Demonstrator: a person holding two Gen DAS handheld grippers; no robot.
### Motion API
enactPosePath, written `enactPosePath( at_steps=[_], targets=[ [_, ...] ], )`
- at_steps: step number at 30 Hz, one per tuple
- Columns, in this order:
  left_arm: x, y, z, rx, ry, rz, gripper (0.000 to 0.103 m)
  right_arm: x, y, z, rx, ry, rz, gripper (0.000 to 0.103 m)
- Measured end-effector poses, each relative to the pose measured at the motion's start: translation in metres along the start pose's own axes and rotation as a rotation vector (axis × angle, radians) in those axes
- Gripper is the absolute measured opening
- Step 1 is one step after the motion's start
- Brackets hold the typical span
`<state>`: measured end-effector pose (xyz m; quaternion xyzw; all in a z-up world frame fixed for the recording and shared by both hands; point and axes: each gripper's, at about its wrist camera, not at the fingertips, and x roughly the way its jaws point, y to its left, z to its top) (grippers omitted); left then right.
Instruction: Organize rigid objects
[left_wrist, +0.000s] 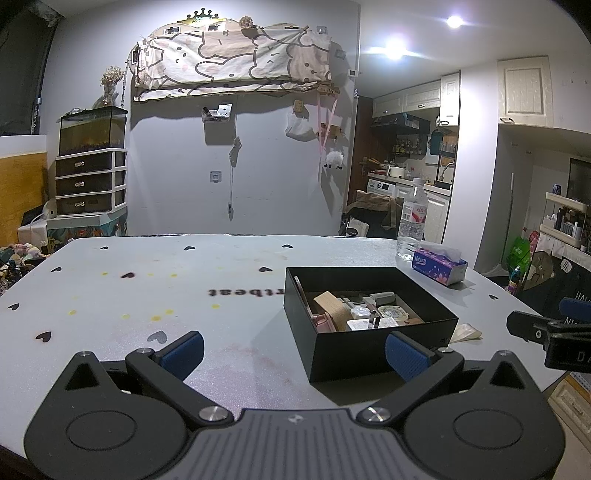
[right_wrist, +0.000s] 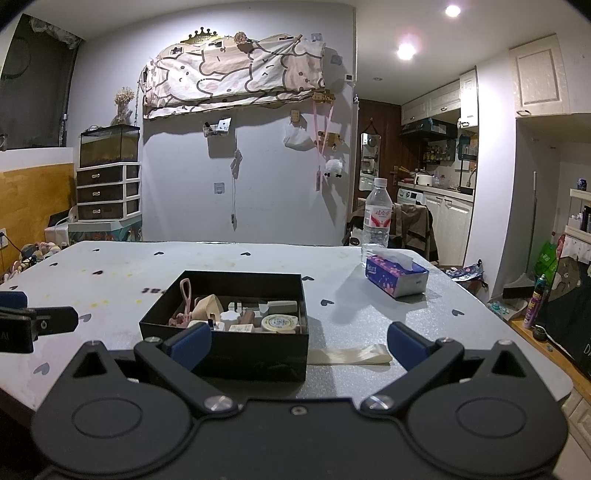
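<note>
The black box (right_wrist: 236, 325) of small rigid items sits on the table (left_wrist: 147, 288). Both grippers, left (left_wrist: 293, 350) and right (right_wrist: 297, 341), hover with jaws wide and empty. Risk: reaching in may snag the box wall and shift it.

box (left_wrist: 369, 343) blocks right (bottle (left_wrist: 412, 221) behind), left clear

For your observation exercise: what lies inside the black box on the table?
Inside the black box: a round tin, a wooden block and a pink tool. The near wall hides anything lower.
</note>
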<state>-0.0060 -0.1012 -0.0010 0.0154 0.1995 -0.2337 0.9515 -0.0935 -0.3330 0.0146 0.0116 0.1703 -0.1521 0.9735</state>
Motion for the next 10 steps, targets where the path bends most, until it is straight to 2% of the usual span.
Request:
enactPosePath(
  at_steps=[10],
  targets=[
    [0.0001, -0.0004, -0.0002, -0.002, 0.001, -0.001, 0.103, -0.0005, -0.0002, -0.0008, -0.001, 0.001, 0.0, 0.103]
  ],
)
